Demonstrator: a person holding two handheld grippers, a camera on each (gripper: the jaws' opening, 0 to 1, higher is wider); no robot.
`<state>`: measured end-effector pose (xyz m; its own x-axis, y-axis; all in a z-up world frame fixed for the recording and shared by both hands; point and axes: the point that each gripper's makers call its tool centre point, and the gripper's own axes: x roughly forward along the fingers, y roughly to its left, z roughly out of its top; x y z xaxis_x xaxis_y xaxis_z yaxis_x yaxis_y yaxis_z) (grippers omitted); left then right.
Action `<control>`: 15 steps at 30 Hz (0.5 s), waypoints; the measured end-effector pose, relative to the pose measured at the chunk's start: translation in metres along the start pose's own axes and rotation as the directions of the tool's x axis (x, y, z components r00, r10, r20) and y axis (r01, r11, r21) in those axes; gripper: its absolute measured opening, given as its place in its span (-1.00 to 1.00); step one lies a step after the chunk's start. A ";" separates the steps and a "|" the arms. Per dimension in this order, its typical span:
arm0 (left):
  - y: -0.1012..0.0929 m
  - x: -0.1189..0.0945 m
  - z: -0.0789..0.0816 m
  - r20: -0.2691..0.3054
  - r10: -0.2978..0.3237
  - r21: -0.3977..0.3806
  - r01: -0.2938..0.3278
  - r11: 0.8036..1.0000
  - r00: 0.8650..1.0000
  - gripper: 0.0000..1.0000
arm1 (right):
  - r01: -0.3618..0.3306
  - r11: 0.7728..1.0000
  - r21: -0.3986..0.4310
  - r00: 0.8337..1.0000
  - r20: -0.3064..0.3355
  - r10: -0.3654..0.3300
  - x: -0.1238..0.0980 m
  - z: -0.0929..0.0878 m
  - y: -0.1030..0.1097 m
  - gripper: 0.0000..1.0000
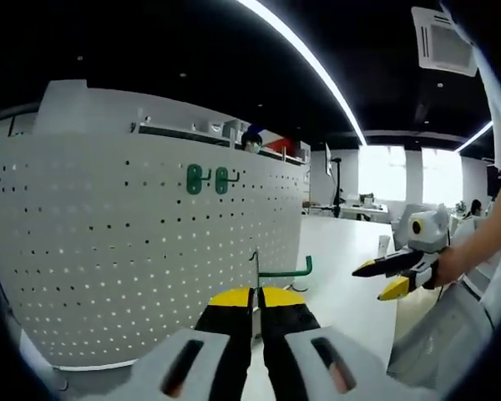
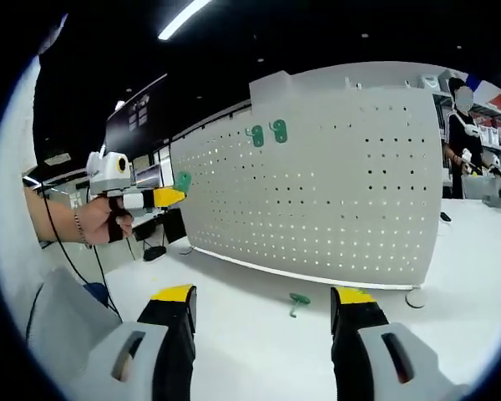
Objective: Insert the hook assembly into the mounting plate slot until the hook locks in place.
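Green spare hook (image 2: 298,302) lies before the pegboard (image 2: 334,184).

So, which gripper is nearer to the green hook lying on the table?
Right. The right gripper hovers open just before the loose green hook on the table; the left gripper, shut on another green hook, is off to the side.

Left gripper (image 1: 255,302) clamped shut at six o'clock; right gripper (image 2: 263,302), jaws wide apart, a bare forearm (image 1: 484,238) at three o'clock.
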<state>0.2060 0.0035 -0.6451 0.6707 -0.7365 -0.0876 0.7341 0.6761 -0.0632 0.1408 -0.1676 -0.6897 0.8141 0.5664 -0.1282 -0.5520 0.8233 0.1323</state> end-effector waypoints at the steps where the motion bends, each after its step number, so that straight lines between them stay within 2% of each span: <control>1: 0.000 0.000 0.000 0.000 0.002 -0.002 -0.002 1.000 1.000 -0.97 | -0.006 1.000 0.002 1.000 0.019 0.006 0.000 0.004 0.002 0.25; 3: 0.001 -0.001 0.000 0.002 0.004 -0.008 -0.004 1.000 1.000 -0.97 | -0.022 1.000 -0.001 0.997 0.078 0.022 0.000 0.016 0.006 0.24; 6: 0.002 -0.001 0.000 0.004 0.008 -0.014 -0.007 1.000 1.000 -0.97 | -0.031 1.000 0.002 0.996 0.088 0.030 0.000 0.020 0.009 0.24; 13: 0.002 -0.001 -0.002 -0.002 0.006 -0.014 -0.006 1.000 1.000 -0.97 | -0.050 0.999 0.010 0.996 0.069 0.050 0.005 0.017 0.013 0.23; 15: 0.000 -0.001 -0.002 -0.006 0.007 -0.007 -0.007 1.000 1.000 -0.97 | -0.080 0.996 0.031 0.994 0.080 0.077 0.009 0.021 0.020 0.22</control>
<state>0.2052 0.0047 -0.6469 0.6753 -0.7316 -0.0935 0.7286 0.6814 -0.0698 0.1406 -0.1467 -0.6679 0.7810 0.6233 -0.0384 -0.6092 0.7740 0.1725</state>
